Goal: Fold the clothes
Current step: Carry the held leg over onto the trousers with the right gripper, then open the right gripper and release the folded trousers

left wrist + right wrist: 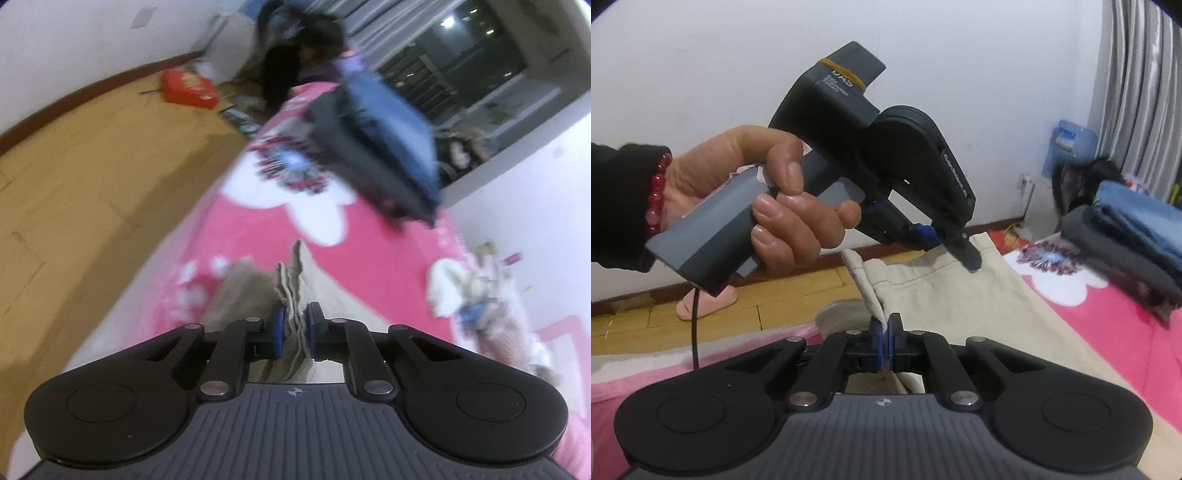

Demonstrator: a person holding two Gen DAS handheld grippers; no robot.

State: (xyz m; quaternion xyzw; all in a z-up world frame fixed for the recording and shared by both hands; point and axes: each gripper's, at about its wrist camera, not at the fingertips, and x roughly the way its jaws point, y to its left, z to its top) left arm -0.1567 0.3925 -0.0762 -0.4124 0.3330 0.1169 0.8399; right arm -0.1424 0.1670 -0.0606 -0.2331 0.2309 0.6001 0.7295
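A beige garment [960,295] lies spread on the pink flowered blanket [1108,325]. My right gripper [885,332] is shut on a thick, twisted beige edge that rises from its blue pads. My left gripper [295,325] is shut on several bunched beige folds [291,280]. In the right wrist view a hand [768,192] with a red bead bracelet holds the left gripper [945,245] over the garment's far edge; the grip itself is hidden there.
A stack of folded dark and blue clothes [376,147] [1126,236] sits further along the blanket. Loose pale clothes [472,291] lie at its right. Wooden floor [92,177] runs alongside, with a red box [188,88] and a pink slipper [705,302]. A person [306,55] sits at the far end.
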